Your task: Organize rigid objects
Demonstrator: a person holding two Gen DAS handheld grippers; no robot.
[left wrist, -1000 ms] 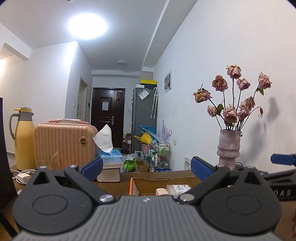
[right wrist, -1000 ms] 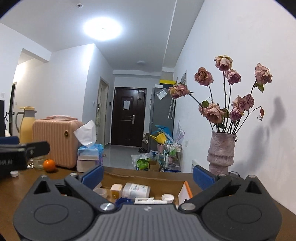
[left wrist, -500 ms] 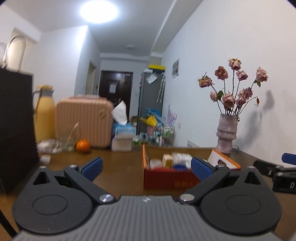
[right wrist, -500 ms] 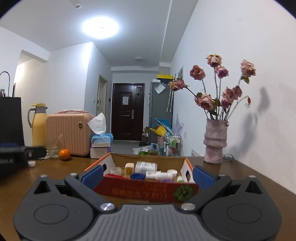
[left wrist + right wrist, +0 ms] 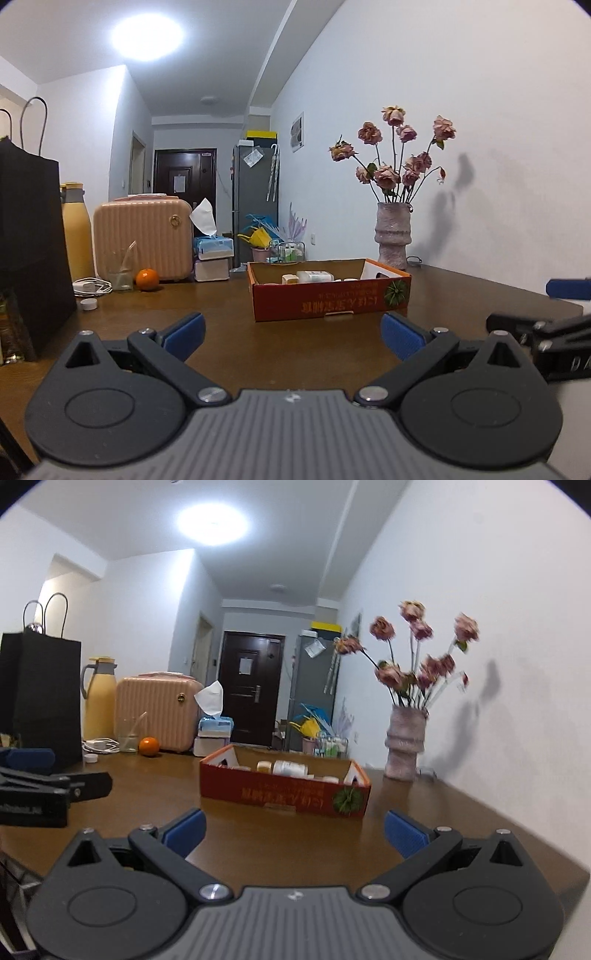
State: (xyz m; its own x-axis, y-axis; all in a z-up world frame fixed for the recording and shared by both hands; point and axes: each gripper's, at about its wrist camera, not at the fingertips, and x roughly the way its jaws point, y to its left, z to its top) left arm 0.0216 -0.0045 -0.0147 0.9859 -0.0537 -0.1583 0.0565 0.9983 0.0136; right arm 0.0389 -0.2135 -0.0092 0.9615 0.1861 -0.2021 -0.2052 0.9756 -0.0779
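A red cardboard box sits on the brown table; it also shows in the right wrist view. Small bottles and jars lie inside it, mostly hidden by its wall; they also show in the right wrist view. My left gripper is open and empty, held back from the box. My right gripper is open and empty, also short of the box. Each gripper shows at the edge of the other's view: the right one, the left one.
A vase of dried roses stands behind the box by the wall. At the back left are an orange, a glass, a peach case, a tissue box, a yellow flask, a white cap. A black paper bag stands at left.
Both grippers have pulled back from the box and lowered; the box now lies farther ahead and whole in view. Both stay open.
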